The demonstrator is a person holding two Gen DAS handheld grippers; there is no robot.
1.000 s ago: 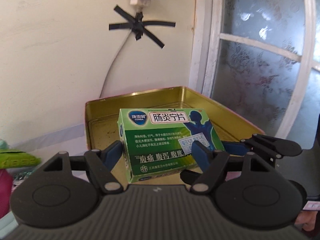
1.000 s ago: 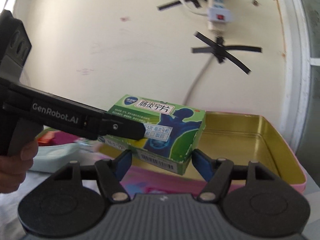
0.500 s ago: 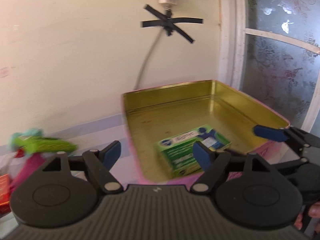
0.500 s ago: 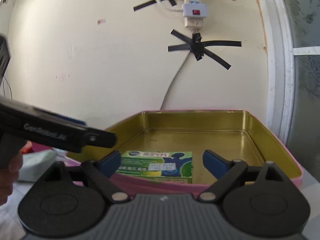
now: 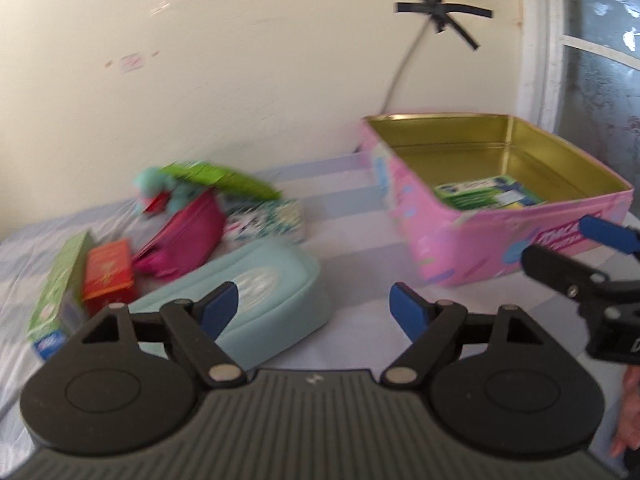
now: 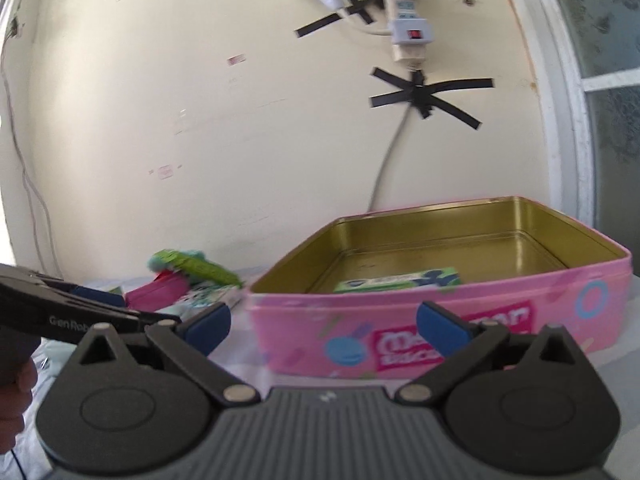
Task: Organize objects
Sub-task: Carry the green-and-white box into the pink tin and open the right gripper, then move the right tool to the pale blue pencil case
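A green medicine box lies flat inside the pink tin with the gold lining. My left gripper is open and holds nothing. It hovers above the near end of a pale blue pouch, left of the tin. My right gripper is in front of the tin's near wall; its jaws are opening and nothing is between them. The right gripper shows at the right edge of the left wrist view. The left gripper shows at the left edge of the right wrist view.
A blurred pile lies left of the tin on the pale striped cloth: a magenta pouch, an orange box, a long green box, a green packet and a patterned pack. A wall with taped cables stands behind.
A second ago both grippers held the green box over the tin. It now lies in the tin, both grippers have let go and drawn back, and the left has swung towards the pile.
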